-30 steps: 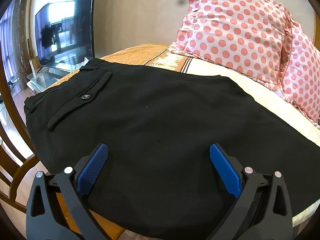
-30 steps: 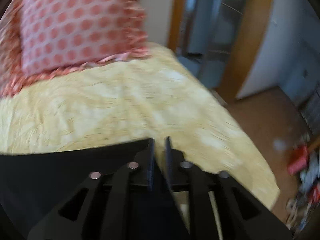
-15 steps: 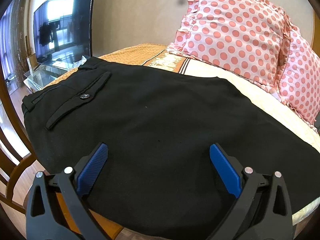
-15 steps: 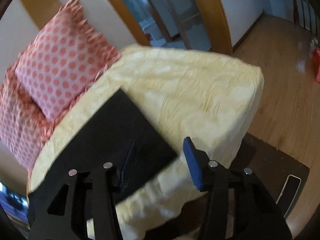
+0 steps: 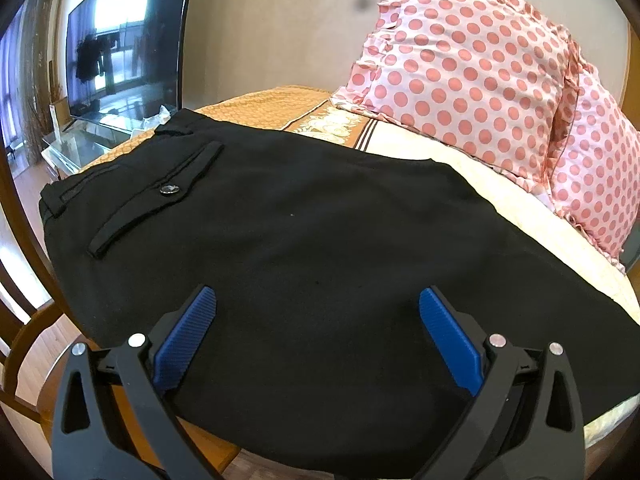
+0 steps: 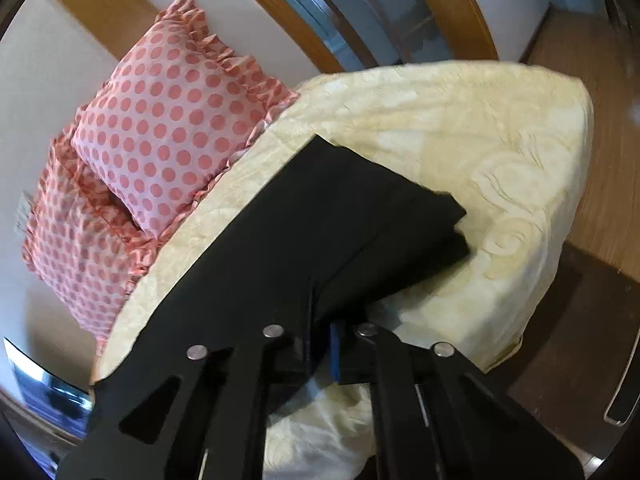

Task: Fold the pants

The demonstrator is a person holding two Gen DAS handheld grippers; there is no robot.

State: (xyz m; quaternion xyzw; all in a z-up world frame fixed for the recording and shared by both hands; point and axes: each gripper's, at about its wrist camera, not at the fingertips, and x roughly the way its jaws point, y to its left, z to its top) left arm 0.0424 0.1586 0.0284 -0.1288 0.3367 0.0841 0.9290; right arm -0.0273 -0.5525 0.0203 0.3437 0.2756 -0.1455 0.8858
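Observation:
Black pants [image 5: 320, 240] lie flat across the bed, waistband and buttoned back pocket [image 5: 168, 190] at the left. My left gripper [image 5: 316, 336] is open, its blue pads hovering over the near edge of the seat area, holding nothing. In the right wrist view the leg end of the pants [image 6: 360, 208] lies on the cream bedspread [image 6: 500, 152]. My right gripper [image 6: 320, 344] is shut on the near edge of the pant leg, with black fabric running between the jaws.
Two pink polka-dot pillows [image 5: 472, 68] lean against the wall at the head of the bed [image 6: 160, 132]. A TV [image 5: 120, 56] on a glass stand is at the far left. Wooden floor [image 6: 608, 152] and a doorway lie beyond the bed's right end.
My right gripper swung around, opened half a second ago, and has now shut on the pant leg near its end. The left gripper stayed open, almost still.

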